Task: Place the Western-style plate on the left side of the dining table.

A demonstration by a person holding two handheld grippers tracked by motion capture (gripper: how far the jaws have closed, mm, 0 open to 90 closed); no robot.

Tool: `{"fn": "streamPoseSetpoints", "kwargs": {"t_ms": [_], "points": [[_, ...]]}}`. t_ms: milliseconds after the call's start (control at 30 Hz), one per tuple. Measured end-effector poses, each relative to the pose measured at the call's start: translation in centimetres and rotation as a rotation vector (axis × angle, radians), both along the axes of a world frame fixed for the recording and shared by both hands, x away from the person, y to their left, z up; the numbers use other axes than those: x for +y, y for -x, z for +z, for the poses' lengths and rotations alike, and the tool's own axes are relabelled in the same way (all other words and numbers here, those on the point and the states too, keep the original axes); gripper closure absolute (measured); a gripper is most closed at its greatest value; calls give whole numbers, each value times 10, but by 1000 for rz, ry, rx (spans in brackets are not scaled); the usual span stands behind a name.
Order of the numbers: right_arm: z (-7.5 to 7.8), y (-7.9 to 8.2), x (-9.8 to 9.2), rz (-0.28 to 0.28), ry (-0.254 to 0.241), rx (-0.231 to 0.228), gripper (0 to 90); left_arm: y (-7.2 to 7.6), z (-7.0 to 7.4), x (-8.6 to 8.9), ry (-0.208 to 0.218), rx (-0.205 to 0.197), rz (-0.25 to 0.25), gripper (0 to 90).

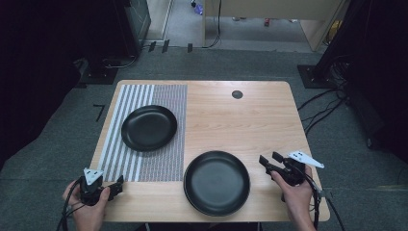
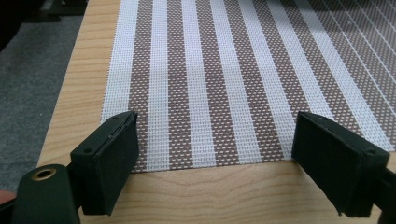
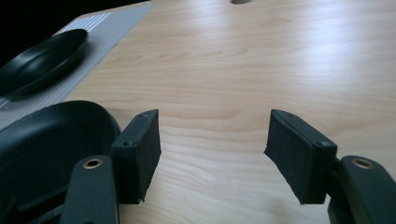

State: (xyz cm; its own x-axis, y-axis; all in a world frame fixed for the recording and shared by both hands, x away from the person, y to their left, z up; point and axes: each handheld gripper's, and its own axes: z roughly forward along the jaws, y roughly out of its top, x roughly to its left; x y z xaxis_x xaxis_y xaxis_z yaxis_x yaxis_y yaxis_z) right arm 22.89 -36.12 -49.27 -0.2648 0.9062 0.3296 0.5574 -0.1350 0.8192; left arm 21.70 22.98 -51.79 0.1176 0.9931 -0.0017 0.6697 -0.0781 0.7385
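Two black plates lie on the wooden table [image 1: 231, 115]. The far plate [image 1: 148, 127] rests on a striped brown-and-white placemat [image 1: 144, 163] at the left. The near plate [image 1: 216, 182] sits on bare wood by the front edge. My left gripper [image 1: 119, 185] is open at the mat's near edge, its jaws spread over the stripes [image 2: 215, 140] with nothing between them. My right gripper [image 1: 270, 160] is open just right of the near plate [image 3: 42, 144], over bare wood [image 3: 215, 154]. The far plate [image 3: 42, 63] appears at the upper left of the right gripper view.
A round dark grommet [image 1: 237, 94] is set in the table's far side. Grey carpet [image 1: 216, 62] surrounds the table, with cables [image 1: 322, 103] on the floor at the right and dark equipment stands at both sides.
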Motion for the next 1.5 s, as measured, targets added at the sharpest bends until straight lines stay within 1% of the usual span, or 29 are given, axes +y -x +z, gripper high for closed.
{"fn": "streamPoseSetpoints", "kwargs": {"t_ms": [167,233,400,500,633,767,867,967,1000,1133,1233,1267,1500], "points": [[-7,12,-22,-55,-1,14,353,0,0,0,0,1,-4,140],[-9,17,-31,-70,12,13,350,0,0,0,-1,1,-4,140],[-16,30,-51,-113,23,31,338,0,0,0,0,0,-4,139],[-20,37,-60,-136,27,39,335,0,0,1,0,1,-4,139],[-22,46,-69,-153,29,43,323,0,0,1,0,1,-5,138],[-23,54,-77,-181,54,51,314,-1,0,1,1,1,-5,137],[-26,57,-79,-193,69,63,307,-1,0,1,1,1,-5,136],[-30,56,-80,-198,108,76,308,-1,0,1,1,1,-5,137],[-30,55,-80,-202,111,90,305,-1,0,1,1,1,-5,136],[-30,54,-80,-219,128,100,303,-1,0,1,0,1,-5,136],[-31,54,-78,-213,150,126,297,-1,0,1,0,1,-5,135],[-31,53,-77,-207,160,141,294,-1,0,1,0,1,-5,134],[-31,52,-73,-206,199,141,285,-1,0,1,0,3,-5,133]]}}
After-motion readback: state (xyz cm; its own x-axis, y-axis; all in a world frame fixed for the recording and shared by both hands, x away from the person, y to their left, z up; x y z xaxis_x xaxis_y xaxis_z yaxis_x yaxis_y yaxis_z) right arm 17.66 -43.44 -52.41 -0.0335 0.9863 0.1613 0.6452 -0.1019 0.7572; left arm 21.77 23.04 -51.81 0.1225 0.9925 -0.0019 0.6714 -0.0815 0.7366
